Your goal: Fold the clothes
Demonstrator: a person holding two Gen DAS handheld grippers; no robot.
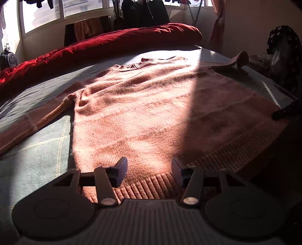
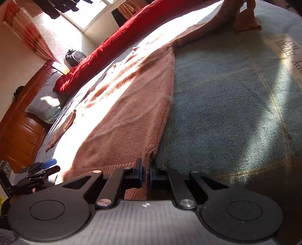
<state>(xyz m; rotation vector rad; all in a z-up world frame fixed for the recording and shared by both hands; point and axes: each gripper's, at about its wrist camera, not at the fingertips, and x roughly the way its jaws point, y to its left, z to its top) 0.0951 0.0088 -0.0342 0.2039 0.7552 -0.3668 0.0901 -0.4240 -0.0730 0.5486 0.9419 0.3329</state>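
Note:
A pink knitted sweater (image 1: 143, 105) lies flat and front up on the grey-blue bed cover (image 1: 37, 160), its ribbed hem nearest me. My left gripper (image 1: 149, 165) hovers open over the hem near the left corner, fingers apart, with the knit under the gap. My right gripper (image 2: 146, 169) is shut on the hem's right corner of the sweater (image 2: 122, 116), the fabric pinched between its blue pads. The left sleeve (image 1: 28, 124) stretches out flat to the side. The right sleeve (image 1: 239, 60) is bunched up near the bed's edge.
A rolled red duvet (image 1: 113, 47) runs along the far side of the bed. A pillow (image 2: 43, 105) and a wooden headboard (image 2: 18, 132) lie at one end, with a dark backpack (image 2: 74, 56) by the wall. Clothes hang at the windows (image 1: 45, 17).

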